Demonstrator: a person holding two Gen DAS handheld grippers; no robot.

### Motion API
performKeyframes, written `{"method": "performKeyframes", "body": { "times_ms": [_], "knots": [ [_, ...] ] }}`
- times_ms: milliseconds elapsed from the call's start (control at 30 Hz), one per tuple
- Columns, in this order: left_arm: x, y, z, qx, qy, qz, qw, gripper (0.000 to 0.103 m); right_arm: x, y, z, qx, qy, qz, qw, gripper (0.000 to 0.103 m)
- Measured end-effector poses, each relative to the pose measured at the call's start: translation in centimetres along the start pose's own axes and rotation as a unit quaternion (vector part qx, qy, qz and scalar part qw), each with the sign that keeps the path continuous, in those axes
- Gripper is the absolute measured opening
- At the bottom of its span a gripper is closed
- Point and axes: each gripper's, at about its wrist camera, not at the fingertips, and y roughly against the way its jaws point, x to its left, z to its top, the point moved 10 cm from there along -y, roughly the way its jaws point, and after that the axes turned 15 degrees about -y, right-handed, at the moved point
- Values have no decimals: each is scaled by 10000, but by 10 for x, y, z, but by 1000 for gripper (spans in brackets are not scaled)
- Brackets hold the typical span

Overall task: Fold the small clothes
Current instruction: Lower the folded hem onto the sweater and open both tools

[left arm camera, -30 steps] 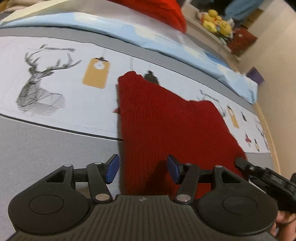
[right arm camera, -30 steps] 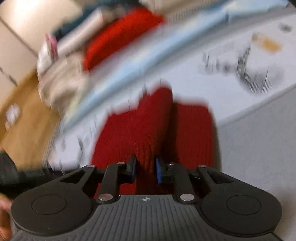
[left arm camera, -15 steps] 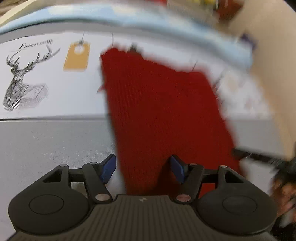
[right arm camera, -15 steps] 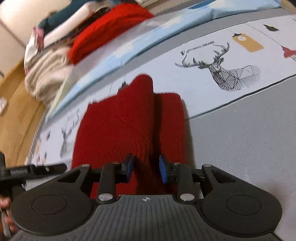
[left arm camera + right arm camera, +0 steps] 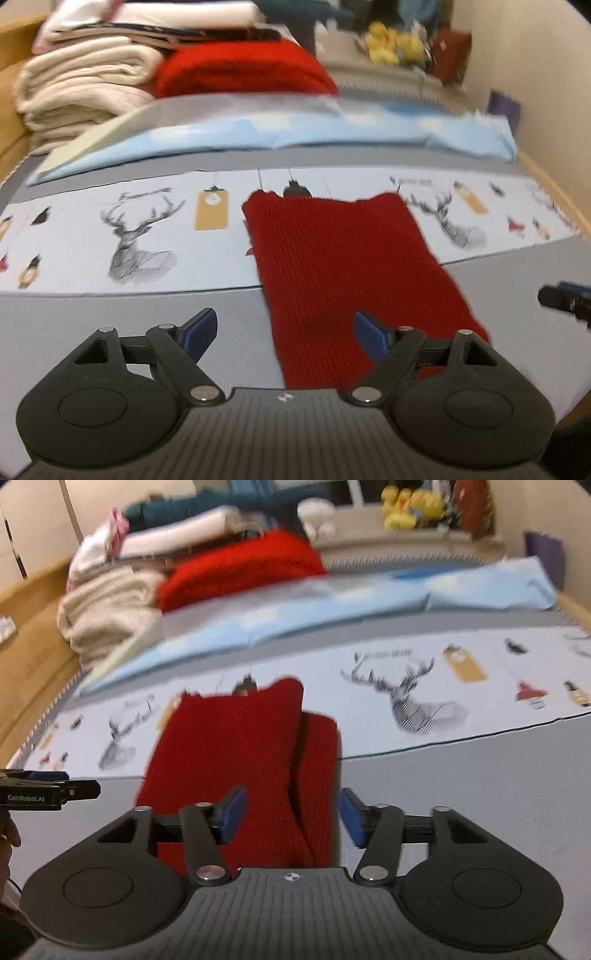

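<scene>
Ribbed dark-red knit garment, smooth printed cotton bedsheet, matt black plastic left gripper, blue rubbery pads, nubby cream towels

Dim, warm, motion-blurred fisheye views

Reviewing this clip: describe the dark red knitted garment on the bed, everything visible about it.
The dark red knit garment is ribbed, woolly-looking and folded into a long rectangle lying flat on the printed bedsheet, reaching onto the grey cover. In the right wrist view its right side shows a folded layer on top of a lower one. The left gripper and right gripper are both open near its close end; neither holds it.
</scene>
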Motion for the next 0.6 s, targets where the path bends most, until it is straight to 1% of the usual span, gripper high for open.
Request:
{"method": "performKeyframes", "body": {
  "times_ms": [67, 133, 233, 300, 367, 433, 500, 567, 600],
  "knots": [
    [-6, 25, -13, -94, 231, 79, 9997, 91, 5, 29, -10, -301, 104, -18, 9995, 75],
    [-16, 45, -27, -161, 393, 199, 9989, 94, 9, 48, -21, -488, 185, -16, 9986, 79],
    [-32, 73, -50, -209, 372, 387, 9983, 93, 12, 74, -46, -661, 219, 18, 9976, 80],
    [-39, 87, -63, -239, 354, 527, 9977, 93, 14, 84, -59, -619, 109, 50, 9980, 81],
    [-46, 95, -74, -328, 374, 482, 9976, 93, 19, 91, -71, -611, 148, 83, 9980, 83],
    [-51, 102, -85, -407, 508, 530, 9965, 93, 22, 98, -78, -667, 332, 5, 9972, 84],
    [-58, 101, -97, -464, 498, 497, 9964, 93, 24, 103, -82, -713, 335, -7, 9969, 86],
    [-66, 95, -105, -304, 383, 465, 9977, 93, 25, 103, -87, -664, 331, -15, 9972, 87],
    [-68, 94, -105, -280, 411, 452, 9977, 93, 26, 100, -90, -629, 364, -44, 9973, 87]
  ]
}}
